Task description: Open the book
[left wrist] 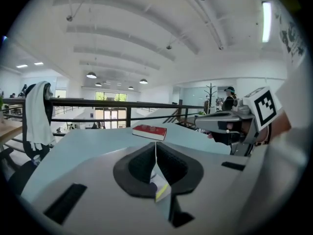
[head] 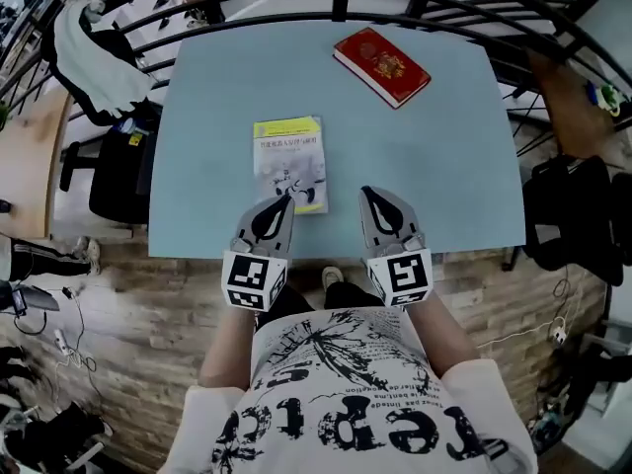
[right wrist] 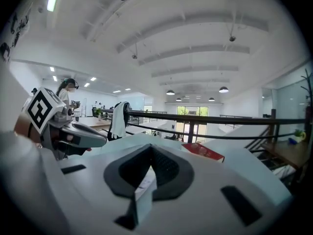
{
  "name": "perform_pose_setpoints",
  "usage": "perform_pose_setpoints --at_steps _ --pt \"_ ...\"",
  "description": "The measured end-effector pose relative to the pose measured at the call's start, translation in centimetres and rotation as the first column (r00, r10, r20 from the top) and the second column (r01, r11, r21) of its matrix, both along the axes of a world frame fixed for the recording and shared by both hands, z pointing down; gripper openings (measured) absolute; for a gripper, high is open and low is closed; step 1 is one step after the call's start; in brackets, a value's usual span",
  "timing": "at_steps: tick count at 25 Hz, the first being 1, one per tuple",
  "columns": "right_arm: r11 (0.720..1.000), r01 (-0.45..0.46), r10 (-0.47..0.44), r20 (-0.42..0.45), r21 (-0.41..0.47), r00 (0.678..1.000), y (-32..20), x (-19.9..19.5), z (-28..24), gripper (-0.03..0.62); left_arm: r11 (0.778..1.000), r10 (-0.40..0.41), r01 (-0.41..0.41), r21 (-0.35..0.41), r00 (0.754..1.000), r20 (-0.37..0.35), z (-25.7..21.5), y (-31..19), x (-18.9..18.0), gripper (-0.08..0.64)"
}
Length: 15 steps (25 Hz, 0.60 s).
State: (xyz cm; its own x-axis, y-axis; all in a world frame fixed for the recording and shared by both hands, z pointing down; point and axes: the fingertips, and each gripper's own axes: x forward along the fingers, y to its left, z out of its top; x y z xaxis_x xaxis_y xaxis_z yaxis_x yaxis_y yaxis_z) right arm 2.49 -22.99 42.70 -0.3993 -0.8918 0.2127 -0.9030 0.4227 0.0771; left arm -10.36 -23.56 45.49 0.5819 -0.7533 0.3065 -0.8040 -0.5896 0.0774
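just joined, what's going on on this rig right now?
A person holds the left tongs and right tongs over the near edge of the blue table, both shut and empty. The left tip is over the near end of the closed yellow-and-white book; a red book lies closed farther back. Neither book is opened yet.

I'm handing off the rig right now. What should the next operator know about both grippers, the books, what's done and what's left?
Left gripper: jaws shut, empty, tip over the near edge of the yellow-and-white book; contact unclear.
Right gripper: jaws shut, empty, over bare table just right of that book.
Red book: closed, at the far right of the table.
Done: nothing; both books lie closed.
Left: open the book, probably the near one, likely by lifting its cover.
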Motion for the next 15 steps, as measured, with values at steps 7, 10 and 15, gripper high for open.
perform_pose_setpoints --at_steps 7,10,15 --pt "0.991 -0.129 0.129 0.010 -0.048 0.992 -0.2 1.2 2.7 0.011 0.976 0.175 -0.166 -0.141 0.983 0.056 6.3 -1.3 3.4 0.041" --pt "0.984 -0.160 0.160 0.005 -0.074 0.987 0.2 1.2 4.1 0.011 0.946 0.258 -0.232 -0.225 0.961 0.095 10.2 -0.8 4.9 0.147" --pt "0.978 -0.179 0.178 -0.020 -0.106 0.984 0.6 1.7 6.1 0.011 0.918 0.328 -0.268 -0.293 0.928 0.178 15.5 -0.4 6.6 0.178"
